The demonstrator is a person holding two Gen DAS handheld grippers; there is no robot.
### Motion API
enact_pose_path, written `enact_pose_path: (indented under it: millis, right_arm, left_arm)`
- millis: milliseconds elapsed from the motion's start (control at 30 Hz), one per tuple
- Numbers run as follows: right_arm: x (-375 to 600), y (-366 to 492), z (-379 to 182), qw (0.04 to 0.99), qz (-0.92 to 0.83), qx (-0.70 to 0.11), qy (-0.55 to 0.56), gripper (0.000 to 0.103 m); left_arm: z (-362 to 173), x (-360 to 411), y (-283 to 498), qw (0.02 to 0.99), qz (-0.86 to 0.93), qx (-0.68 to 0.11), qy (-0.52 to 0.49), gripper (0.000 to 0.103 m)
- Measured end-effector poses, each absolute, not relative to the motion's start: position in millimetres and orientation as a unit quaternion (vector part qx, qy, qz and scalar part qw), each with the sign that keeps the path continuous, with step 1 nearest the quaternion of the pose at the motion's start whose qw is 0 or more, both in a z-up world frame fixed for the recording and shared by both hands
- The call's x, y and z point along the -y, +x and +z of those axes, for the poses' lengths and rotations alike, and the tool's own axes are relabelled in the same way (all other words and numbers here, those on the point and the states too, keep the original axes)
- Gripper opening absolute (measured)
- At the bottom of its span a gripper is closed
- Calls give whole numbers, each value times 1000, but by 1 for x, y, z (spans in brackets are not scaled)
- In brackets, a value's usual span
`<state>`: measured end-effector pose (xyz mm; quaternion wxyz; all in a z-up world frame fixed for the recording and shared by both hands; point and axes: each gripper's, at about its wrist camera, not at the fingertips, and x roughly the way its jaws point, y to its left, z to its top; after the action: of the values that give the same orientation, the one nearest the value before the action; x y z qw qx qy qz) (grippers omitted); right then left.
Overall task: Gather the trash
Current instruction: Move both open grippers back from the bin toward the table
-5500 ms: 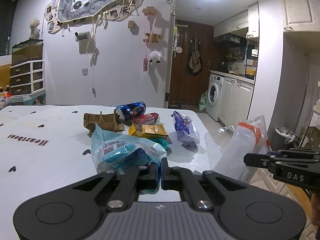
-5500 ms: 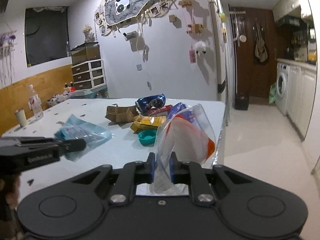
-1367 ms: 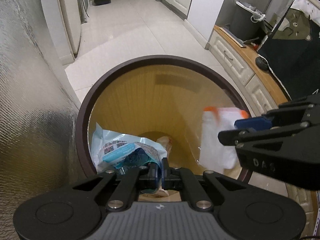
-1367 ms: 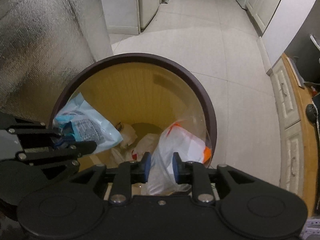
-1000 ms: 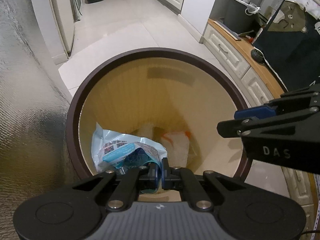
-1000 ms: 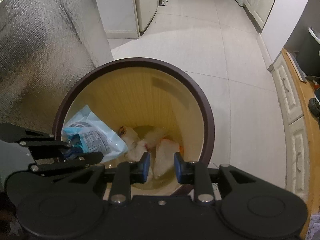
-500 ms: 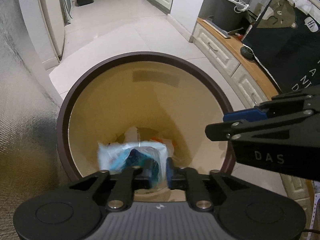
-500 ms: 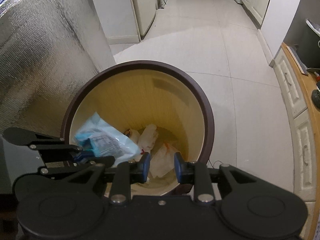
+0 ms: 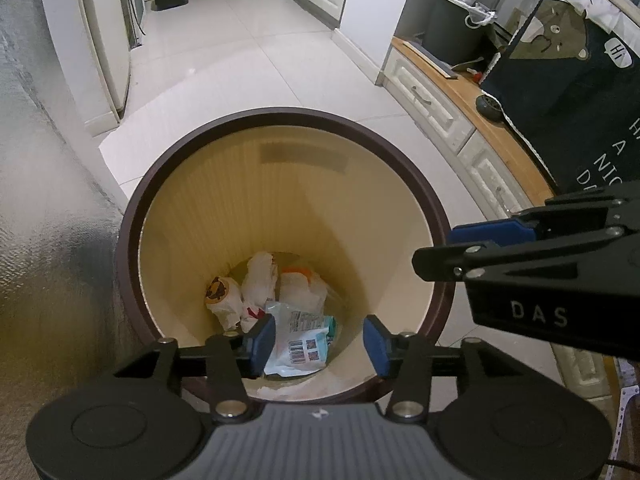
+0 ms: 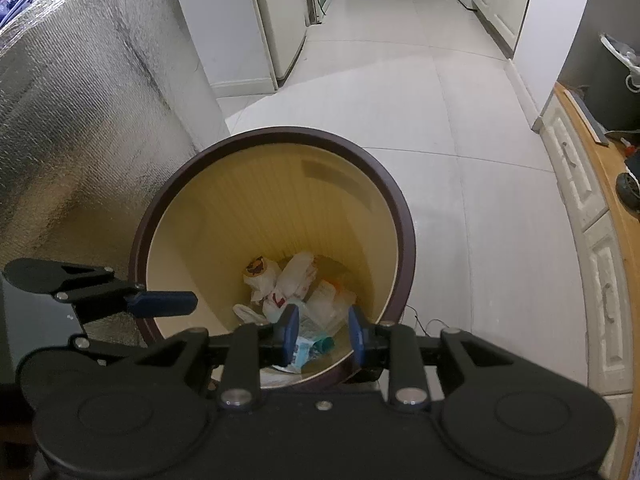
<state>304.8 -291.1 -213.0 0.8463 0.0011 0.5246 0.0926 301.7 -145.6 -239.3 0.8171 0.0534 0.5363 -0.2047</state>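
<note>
Floor [image 9: 248, 64] was pale glossy tile, running back to a dark doorway at the far end. A silver quilted foil sheet [image 10: 80, 120] hung down the left side of both views. White cabinets and a low wood-topped drawer unit [image 9: 452, 92] lined the right side; a dark bin with a white liner [image 9: 456, 28] stood on that unit.

Waste bin [image 9: 280, 116]: round, dark brown rim, cream-yellow ribbed inner wall, standing on the tile just beside the foil sheet. Both grippers were held above its mouth, pointing steeply down.

Left gripper [image 9: 319, 344]: jaws had just been opening, now set moderately wide with nothing between the pads. The light-blue barcode packet [image 9: 298, 342] lay on the bin floor, seen through the gap, against the near wall.

Right gripper [image 10: 323, 334]: jaws narrowly apart, nothing pinched. The clear bag with the orange strip [image 10: 330, 294] lay on the bin floor, beyond the fingertips toward the right wall.

Other contents: crumpled white wrappers with red print [image 9: 260, 276] at the centre, and a wrapper with a brown round logo [image 9: 218, 290] toward the left wall.

From the left camera, the right gripper's side crossed over the bin's right rim.
</note>
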Motion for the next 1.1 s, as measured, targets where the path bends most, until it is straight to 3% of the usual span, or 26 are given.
enact_pose_path:
  millis: [367, 800, 1100]
  right_arm:
    - [294, 292, -198, 856, 90, -508, 6, 37]
    - [298, 266, -179, 868, 86, -489, 3, 53]
    - [306, 241, -167, 875, 76, -477, 3, 64]
  left_arm:
    - [-218, 133, 287, 826, -184, -531, 36, 67]
    - [-192, 112, 264, 839, -148, -524, 24, 81]
    - [-174, 99, 246, 852, -125, -508, 19, 97]
